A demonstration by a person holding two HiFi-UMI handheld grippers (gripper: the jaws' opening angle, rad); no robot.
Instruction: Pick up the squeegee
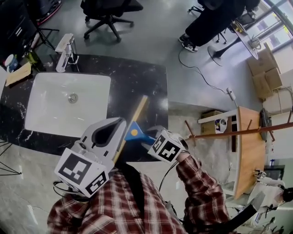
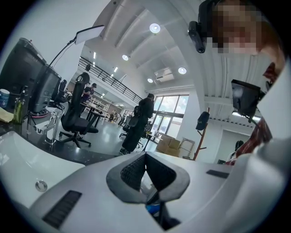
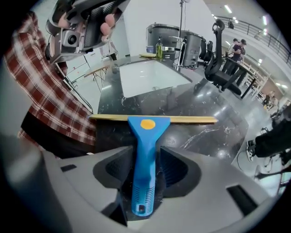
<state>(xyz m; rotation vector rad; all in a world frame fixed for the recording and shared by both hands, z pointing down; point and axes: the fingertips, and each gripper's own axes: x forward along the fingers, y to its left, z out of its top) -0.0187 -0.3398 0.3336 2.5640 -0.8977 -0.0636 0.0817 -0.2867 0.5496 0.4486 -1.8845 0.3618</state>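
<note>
Right gripper point(image 3: 145, 160) had its jaws clamped on the blue handle of the only squeegee point(image 3: 146, 136) in sight, a pad pressing each side of the grip. The long yellow-edged blade lay crosswise just beyond the jaw tips, over the near right part of the black stone counter point(image 1: 137, 77). Left gripper point(image 1: 122, 123) was raised at near left beside the person's plaid sleeve, its jaws brought together with nothing between them. The grasp step looked complete, though no view settled whether the blade had cleared the stone. The next move would likely call for a straight lift on a firm hold, keeping the wide blade level and away from the basin's rim. Counted near to far, the scene held two grippers and one squeegee on a single counter. Further back were one white sink basin point(image 1: 46, 91) set into the counter's left half and one chrome faucet point(image 1: 64, 52) at its far edge. On the grey floor well beyond were one black office chair point(image 1: 107, 11) and one standing person in dark clothes point(image 1: 213, 23) at far right.
</note>
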